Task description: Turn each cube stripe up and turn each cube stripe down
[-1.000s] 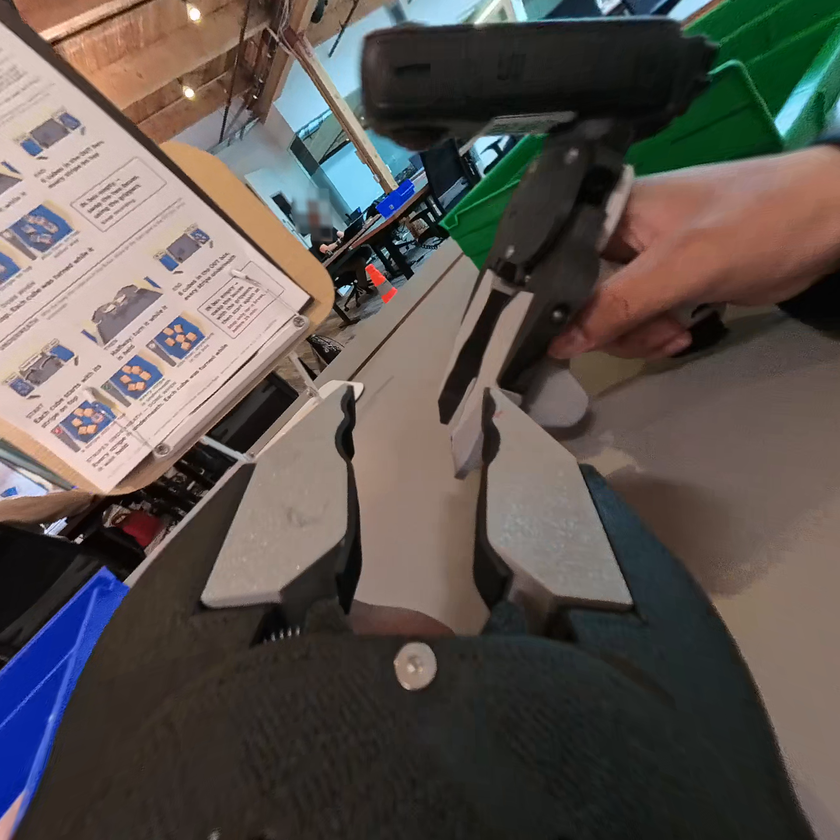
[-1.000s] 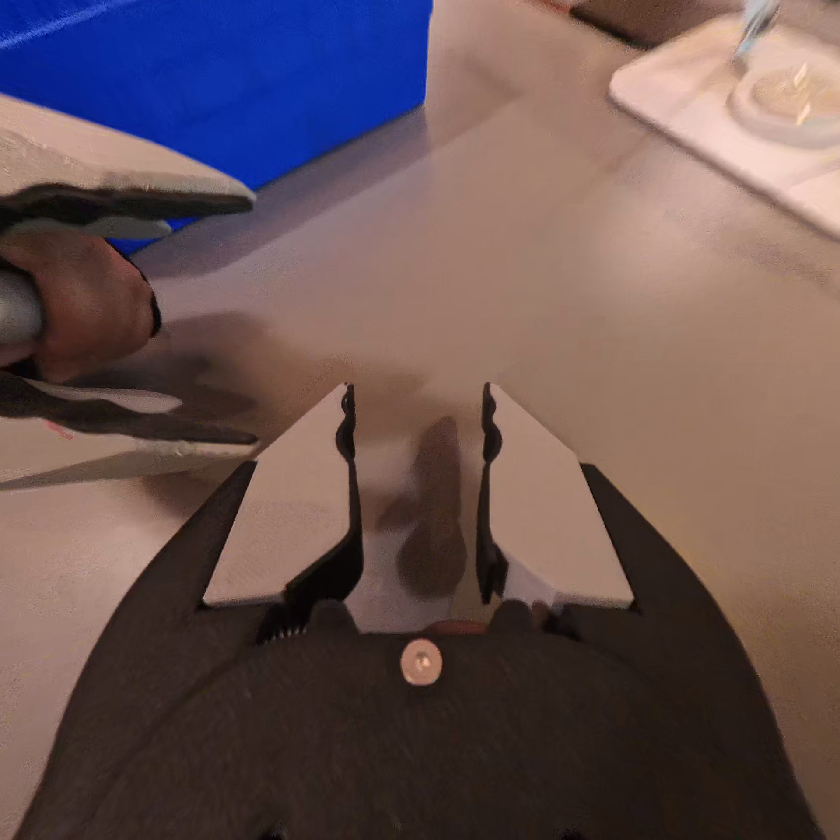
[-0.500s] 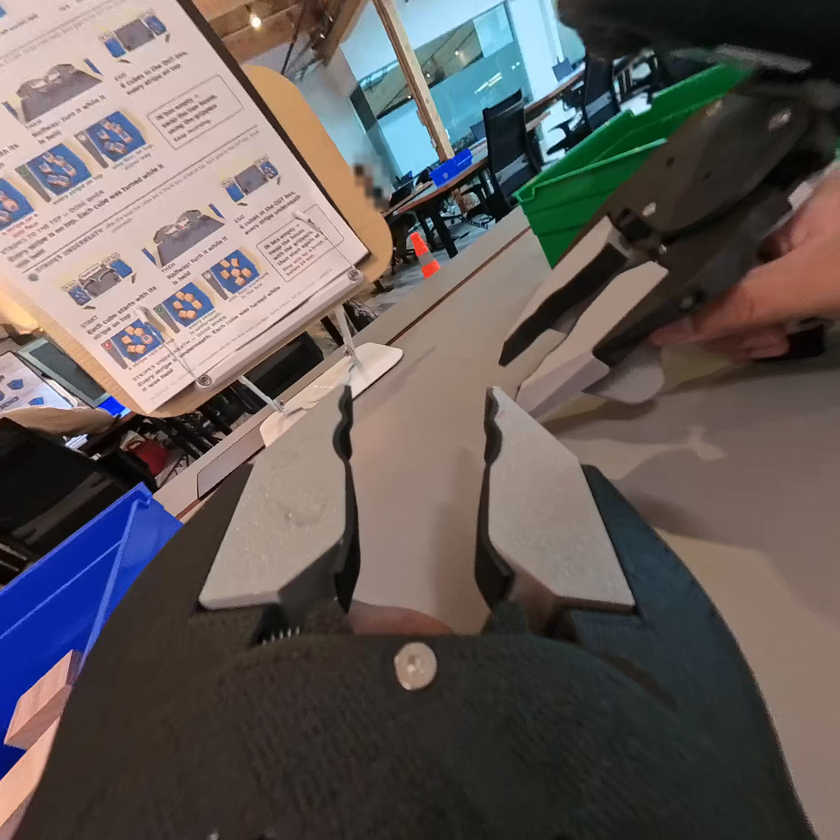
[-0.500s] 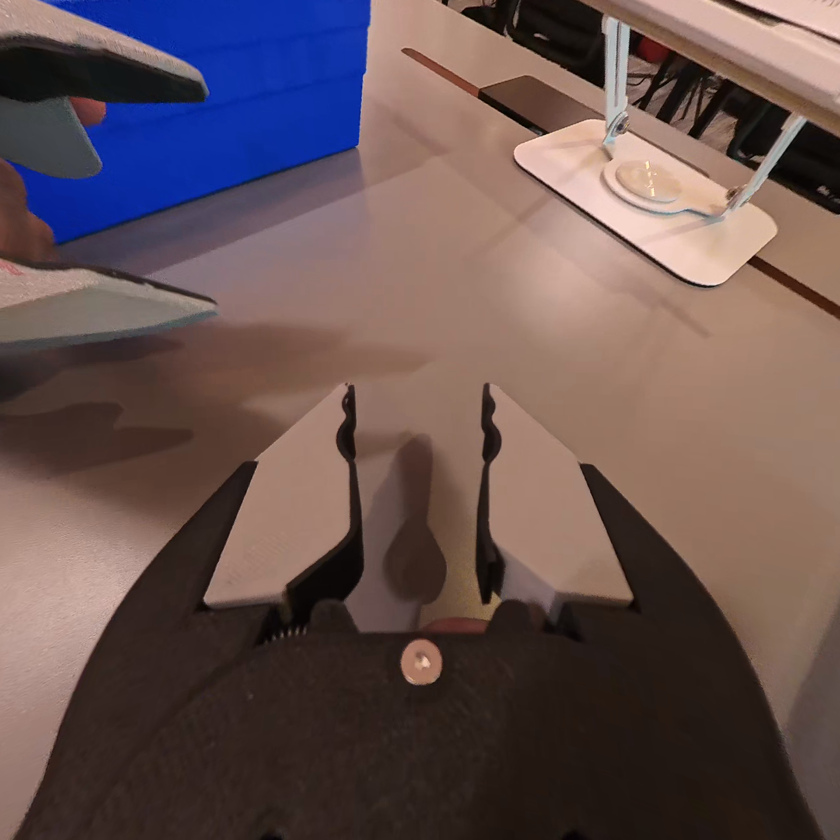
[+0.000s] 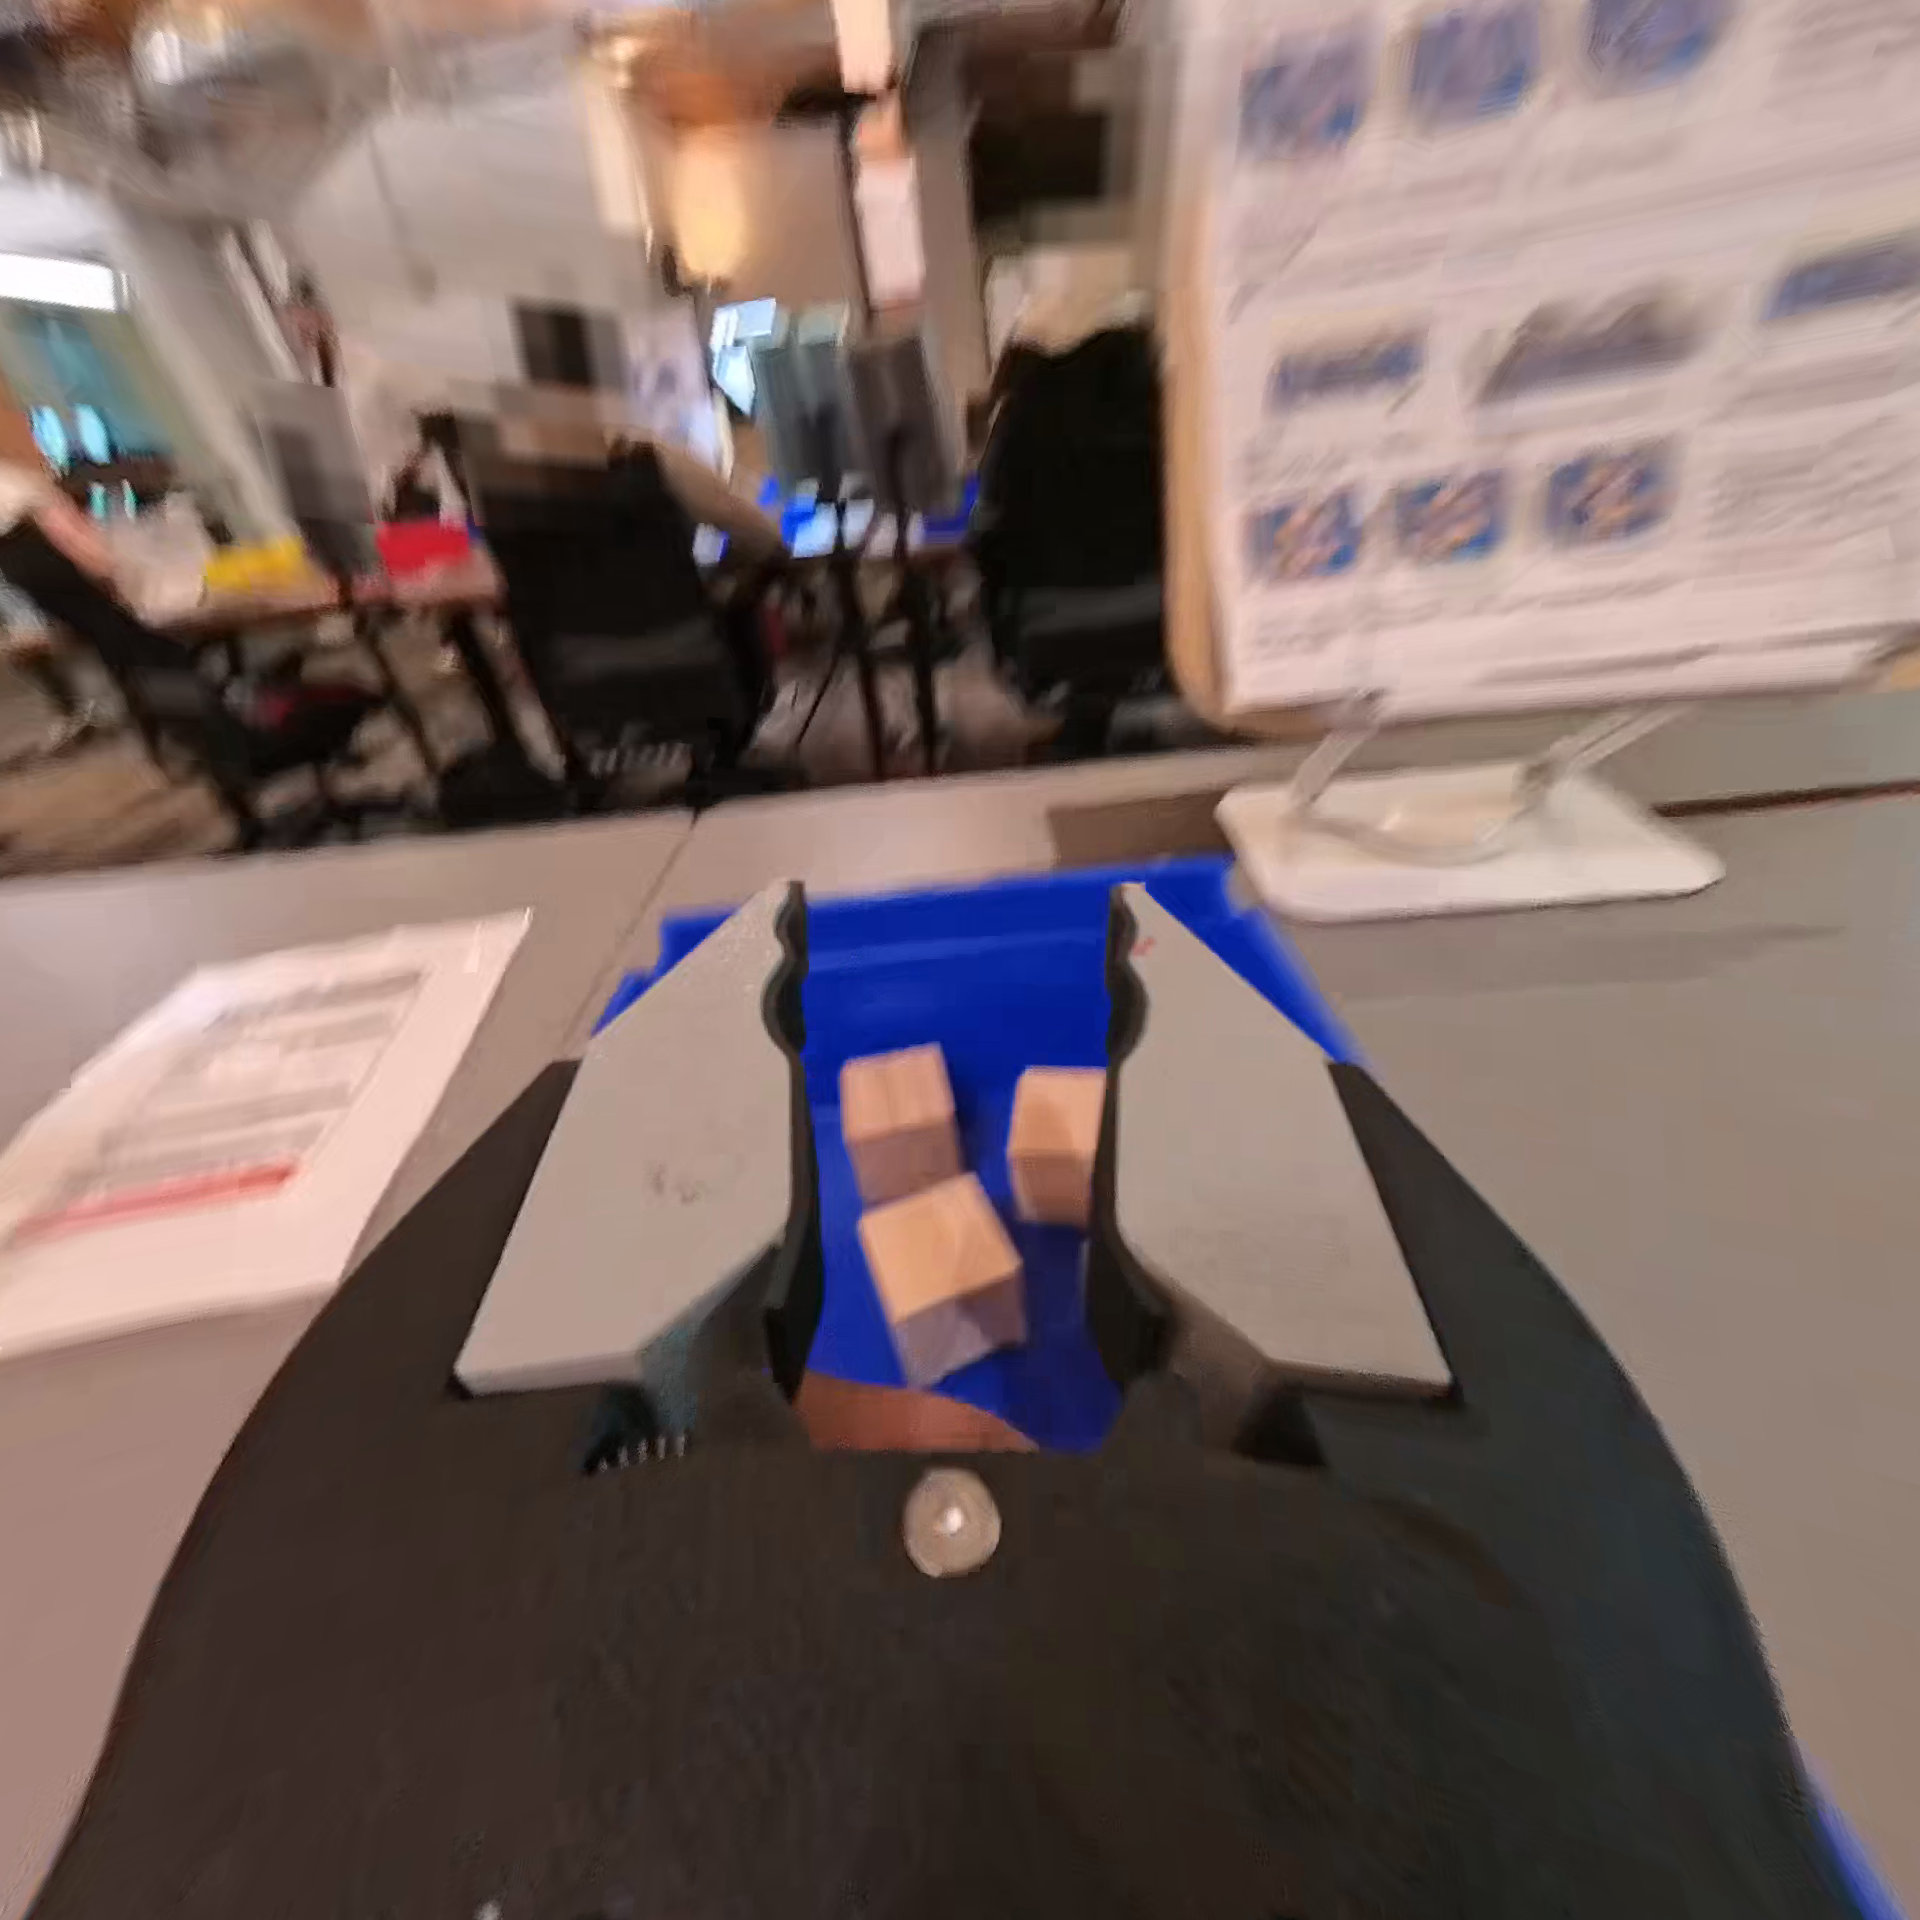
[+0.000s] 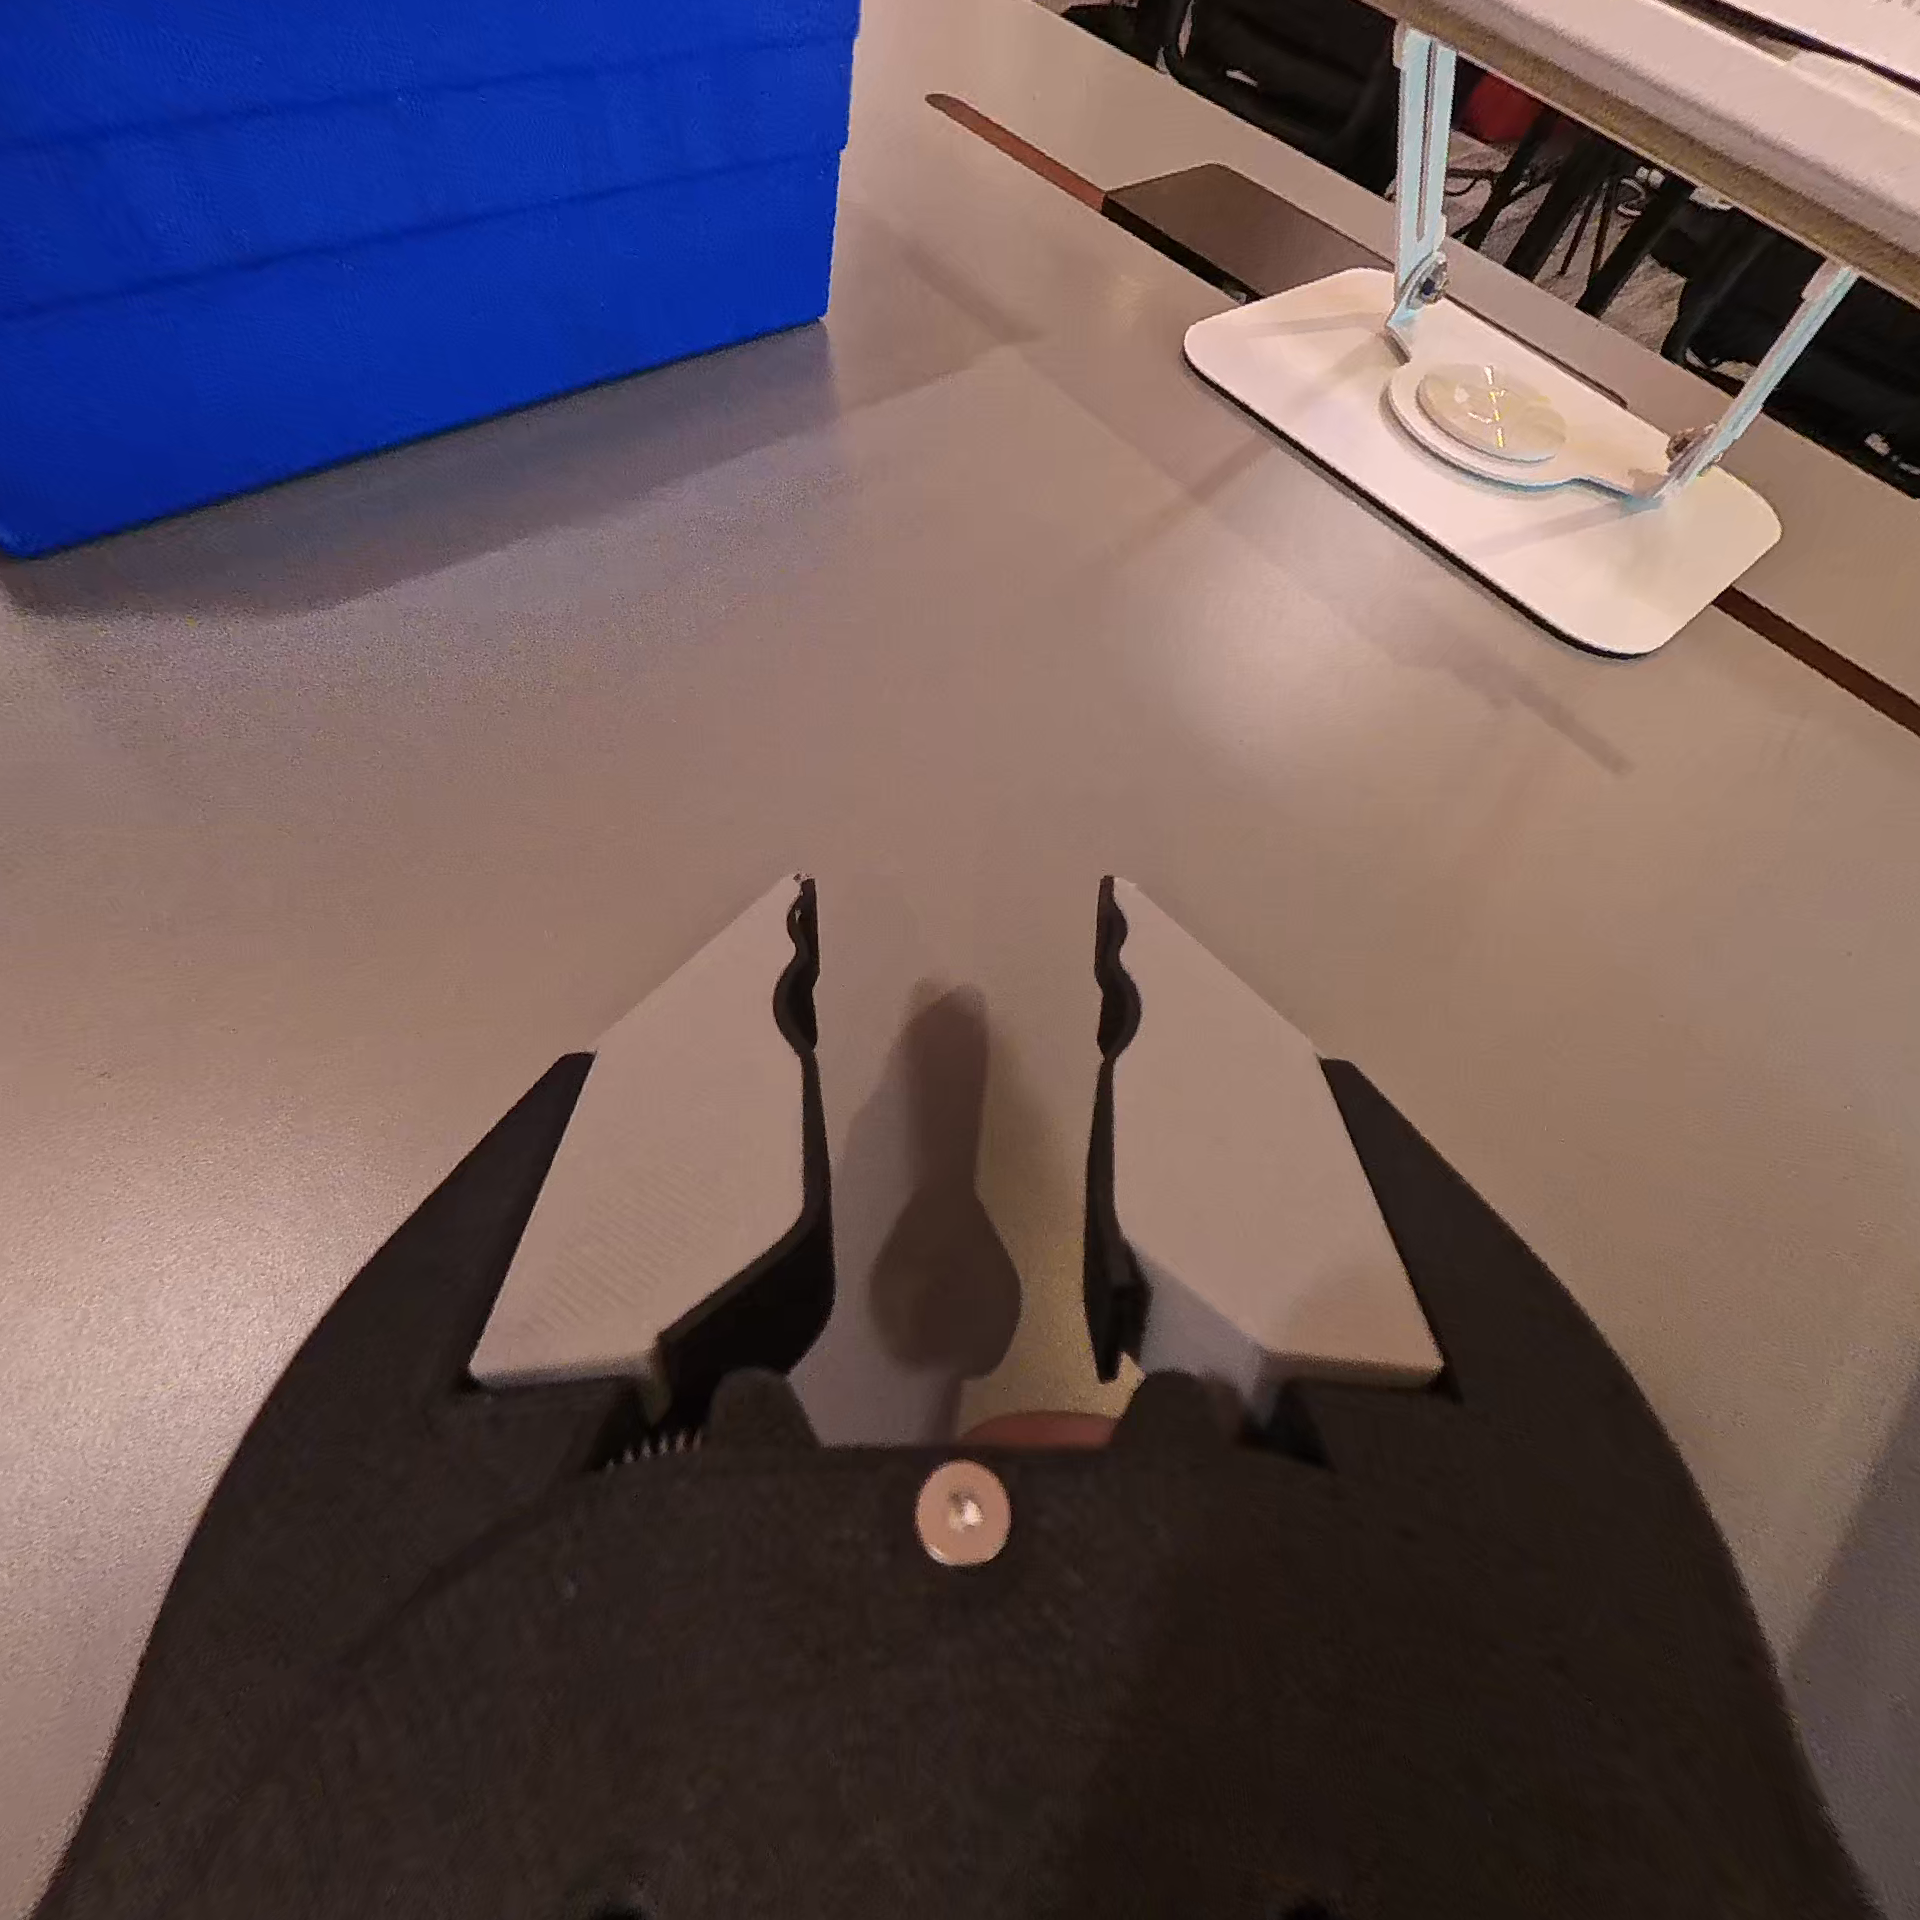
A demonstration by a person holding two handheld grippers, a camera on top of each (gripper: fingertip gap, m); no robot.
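Observation:
In the left wrist view my left gripper [image 5: 954, 914] is open and empty, held above a blue bin [image 5: 935, 956]. Three plain wooden cubes lie in the bin between my fingers: one near [image 5: 940, 1273], one farther back [image 5: 899, 1117], one to the right [image 5: 1055, 1153]. No stripe shows on them; the view is blurred. In the right wrist view my right gripper [image 6: 956, 904] is open and empty, low over the bare grey table [image 6: 935, 727]. The blue bin's outer wall [image 6: 416, 239] stands at the far left of that view.
A white stand base [image 6: 1486, 457] carries an instruction board [image 5: 1558, 343] at the back right. A printed paper sheet [image 5: 229, 1122] lies on the table left of the bin. Chairs, desks and a person sit beyond the table's far edge [image 5: 343, 862].
My left gripper has swung left from the right gripper and the board to above the blue bin and its cubes. My right gripper shifted slightly; the left gripper has left its view.

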